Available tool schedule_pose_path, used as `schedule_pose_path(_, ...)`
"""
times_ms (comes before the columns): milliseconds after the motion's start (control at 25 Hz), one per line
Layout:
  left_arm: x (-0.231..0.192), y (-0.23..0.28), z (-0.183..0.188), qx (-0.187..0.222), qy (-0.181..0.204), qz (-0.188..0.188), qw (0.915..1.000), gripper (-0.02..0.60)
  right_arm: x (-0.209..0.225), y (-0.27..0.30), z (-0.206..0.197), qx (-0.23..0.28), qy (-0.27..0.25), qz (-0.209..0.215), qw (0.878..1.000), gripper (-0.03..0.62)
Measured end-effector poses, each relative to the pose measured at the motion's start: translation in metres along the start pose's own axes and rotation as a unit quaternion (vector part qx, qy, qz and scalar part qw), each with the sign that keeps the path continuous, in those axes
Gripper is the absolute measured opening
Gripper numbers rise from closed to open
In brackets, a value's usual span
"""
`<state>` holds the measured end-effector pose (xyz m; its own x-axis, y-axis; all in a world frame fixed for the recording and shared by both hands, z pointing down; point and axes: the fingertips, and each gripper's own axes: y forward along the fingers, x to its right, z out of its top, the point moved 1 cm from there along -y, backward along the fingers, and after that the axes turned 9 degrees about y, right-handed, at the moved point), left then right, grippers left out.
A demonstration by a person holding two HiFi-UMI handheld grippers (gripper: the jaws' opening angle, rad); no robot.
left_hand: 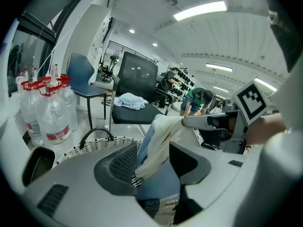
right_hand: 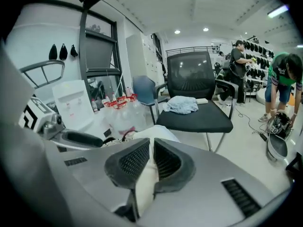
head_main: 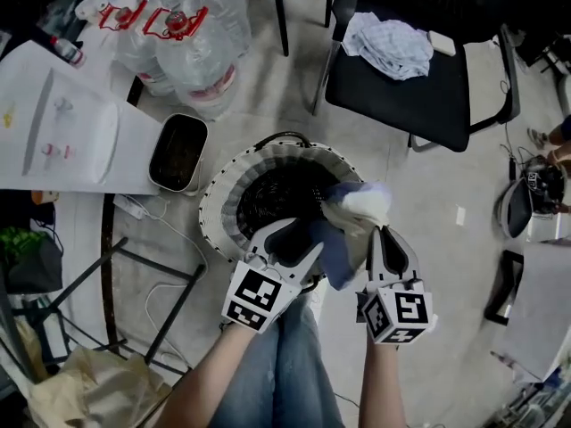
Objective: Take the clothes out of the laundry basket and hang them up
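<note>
A round woven laundry basket (head_main: 223,185) with a white rim and a dark inside stands on the floor in front of my knees. A blue and cream garment (head_main: 357,205) is lifted above its right side. My right gripper (head_main: 385,234) is shut on the cream cloth (right_hand: 144,183), which is pinched between its ribbed pads. My left gripper (head_main: 293,234) sits over the basket with its jaws wide apart. The garment (left_hand: 161,136) hangs between those jaws and brushes the left pad, with a gap to the right one. The basket rim (left_hand: 94,145) and a black handle show behind the left gripper.
A black office chair (head_main: 419,96) with a pale cloth (head_main: 393,47) on its seat stands behind the basket to the right. Large water bottles (head_main: 192,34), a black bin (head_main: 178,150) and a white table (head_main: 71,123) are at the left. People stand far off.
</note>
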<state>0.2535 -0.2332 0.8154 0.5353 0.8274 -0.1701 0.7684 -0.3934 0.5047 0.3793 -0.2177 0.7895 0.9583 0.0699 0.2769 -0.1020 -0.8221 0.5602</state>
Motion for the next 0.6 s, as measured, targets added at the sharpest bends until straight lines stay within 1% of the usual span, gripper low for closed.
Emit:
schedule_pose_path(320, -0.008, -0.059, 0.075, 0.024, -0.007, 0.009, 0.9997, 0.221, -0.065, -0.042, 0.124, 0.047, -0.027, 0.064, 0.996, 0.031)
schedule_pose_path(600, -0.021, -0.117, 0.117, 0.026, -0.003, 0.037, 0.999, 0.222, -0.134, -0.092, 0.225, 0.077, -0.053, 0.098, 0.991, 0.031)
